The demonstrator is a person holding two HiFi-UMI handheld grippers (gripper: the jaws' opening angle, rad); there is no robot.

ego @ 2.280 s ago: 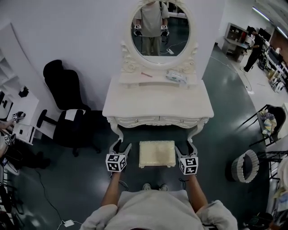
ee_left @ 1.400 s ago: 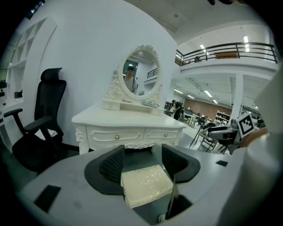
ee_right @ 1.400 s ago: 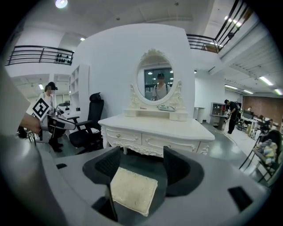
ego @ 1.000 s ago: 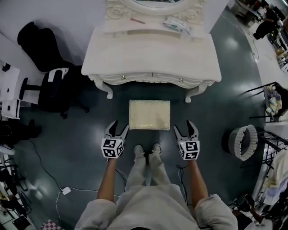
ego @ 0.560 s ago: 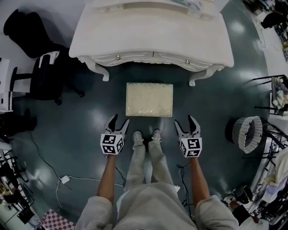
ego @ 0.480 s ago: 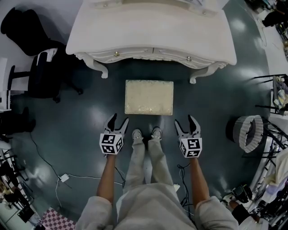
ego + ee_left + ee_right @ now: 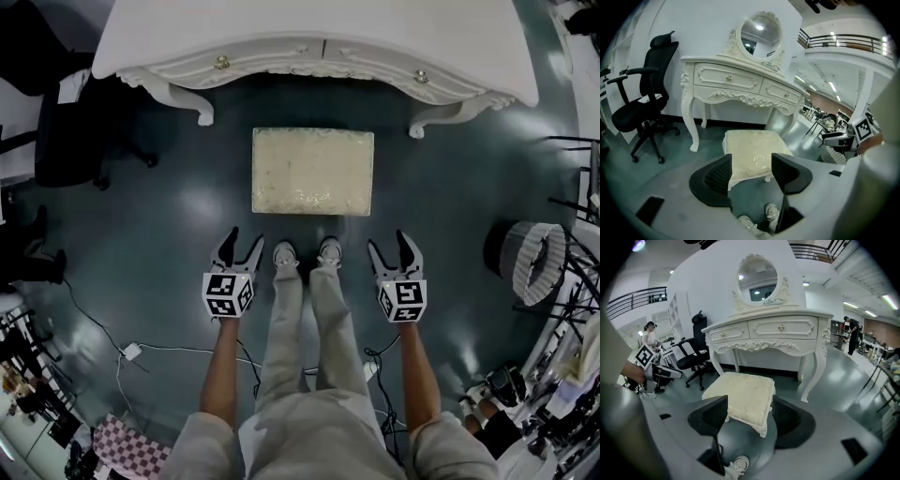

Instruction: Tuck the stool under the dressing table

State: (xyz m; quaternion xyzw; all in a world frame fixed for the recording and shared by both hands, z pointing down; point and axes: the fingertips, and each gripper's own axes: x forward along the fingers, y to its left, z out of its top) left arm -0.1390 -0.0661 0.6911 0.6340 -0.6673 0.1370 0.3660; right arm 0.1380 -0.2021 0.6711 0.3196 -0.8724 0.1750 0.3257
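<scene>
The stool (image 7: 312, 172) has a cream, puckered cloth seat with a faint sheen. The dressing table (image 7: 309, 23) looks like smooth white-painted carved wood with small shiny metal knobs (image 7: 222, 63). The dark floor (image 7: 178, 211) is glossy and mirrors the lights.

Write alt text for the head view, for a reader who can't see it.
Seen from above, a cream stool stands on the dark floor in front of a white dressing table, not yet under it. The person stands behind it, left tool and right tool open and empty beside their shoes.
</scene>
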